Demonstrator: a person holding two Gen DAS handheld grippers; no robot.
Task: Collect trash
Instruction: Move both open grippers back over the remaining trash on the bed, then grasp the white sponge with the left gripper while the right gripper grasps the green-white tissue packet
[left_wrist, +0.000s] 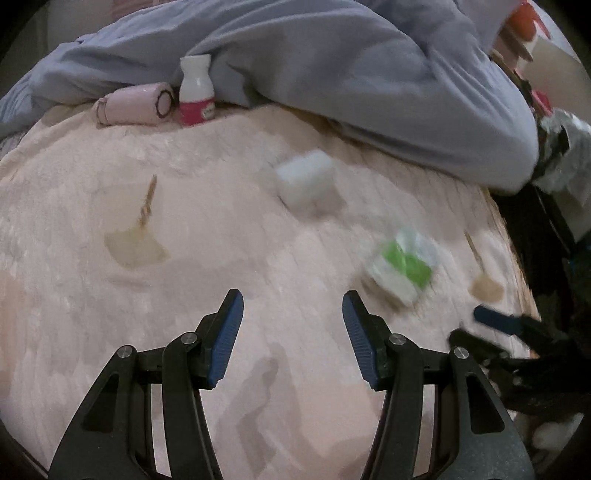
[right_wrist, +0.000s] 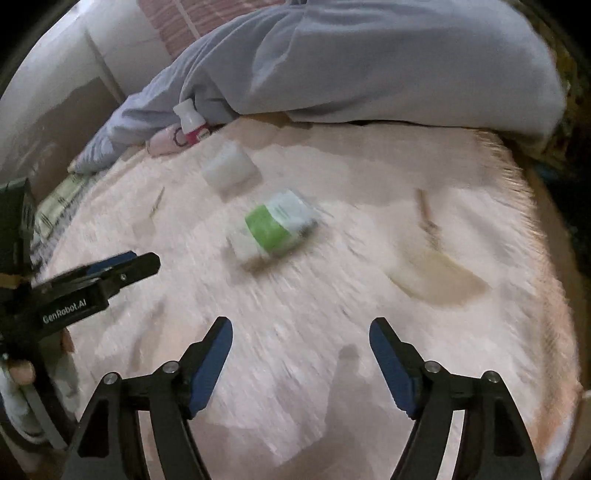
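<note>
A pink fleece blanket (left_wrist: 184, 295) covers a bed, with a grey duvet (left_wrist: 332, 74) bunched along its far side. On the blanket lies a green-and-white packet (right_wrist: 277, 225), blurred, its long axis slanting from near-left to far-right in the right wrist view. Just beyond it sits a white block (right_wrist: 231, 168). Farther off, against the duvet, a small bottle (left_wrist: 195, 90) stands upright beside a pink roll (left_wrist: 136, 105). Two brown sticks (left_wrist: 147, 199) lie apart. Left gripper (left_wrist: 291, 314) and right gripper (right_wrist: 301, 341) hang released, nothing between their jaws.
</note>
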